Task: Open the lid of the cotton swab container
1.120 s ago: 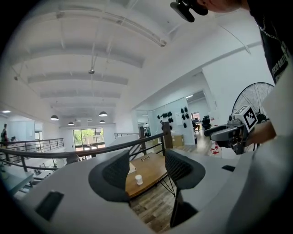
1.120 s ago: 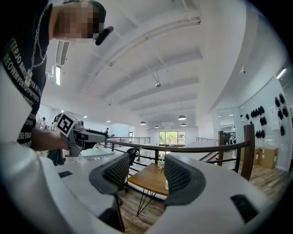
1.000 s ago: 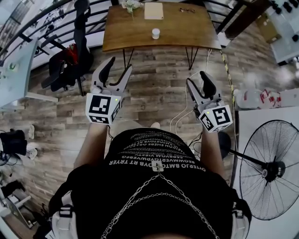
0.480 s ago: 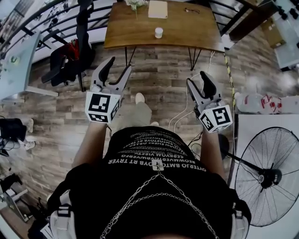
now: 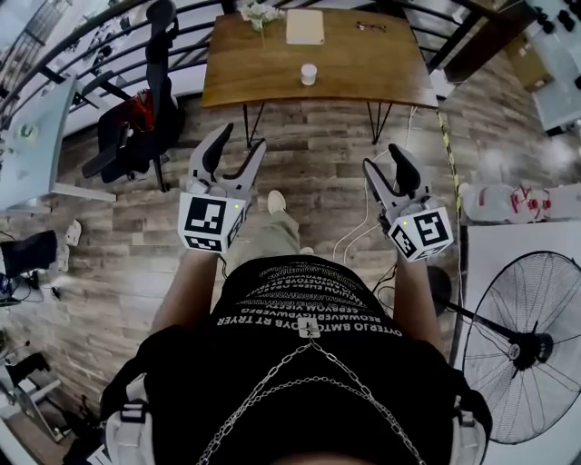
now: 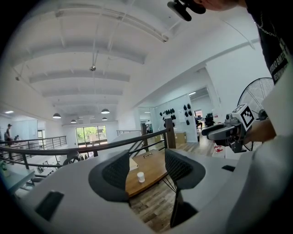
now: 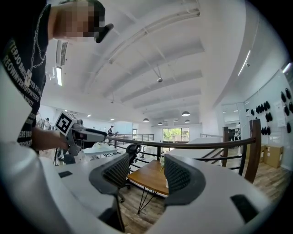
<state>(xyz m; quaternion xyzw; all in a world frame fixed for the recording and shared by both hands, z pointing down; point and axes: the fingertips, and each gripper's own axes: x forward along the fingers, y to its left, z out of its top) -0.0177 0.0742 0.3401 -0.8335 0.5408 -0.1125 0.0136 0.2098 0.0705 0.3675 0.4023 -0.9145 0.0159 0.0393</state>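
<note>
**Both Tongs Open and Empty, Container Far Ahead on the Tabletop**

Compared with the head view a second before, the scene had slid slightly down the frame. At the left, the black mesh office chair (image 5: 136, 127) sat a little lower. The left tongs (image 5: 240, 142), carrying its black-and-white marker cube, had drifted rightward and down. Its smooth grey jaws stood as wide apart as before and gripped nothing. In the left gripper view their dark cross-hatched pads (image 6: 114, 172) framed only open air.

Between the two tongs, a pale trouser leg ending in a light shoe (image 5: 272, 202) reached further forward than earlier over the grey-brown plank floor (image 5: 318, 154).

Beyond it, the cotton swab container (image 5: 309, 74) stood upright near the middle of the tabletop (image 5: 372, 68), well apart from both tongs. It was a small white cylinder, too small to show its lid, and it sat slightly lower in view than a second ago. The tabletop was a smooth, warm-brown wooden rectangle with rounded corners on thin black hairpin legs. A flat cream pad (image 5: 305, 26) lay behind the container.

The right tongs (image 5: 383, 158) had barely shifted in the frame. Its jaws were likewise spread and empty, and its hatched pads (image 7: 176, 176) framed the tabletop's edge from a distance.

At the far right stood a round wire-guarded fan (image 5: 531, 350) on a black stand.
</note>
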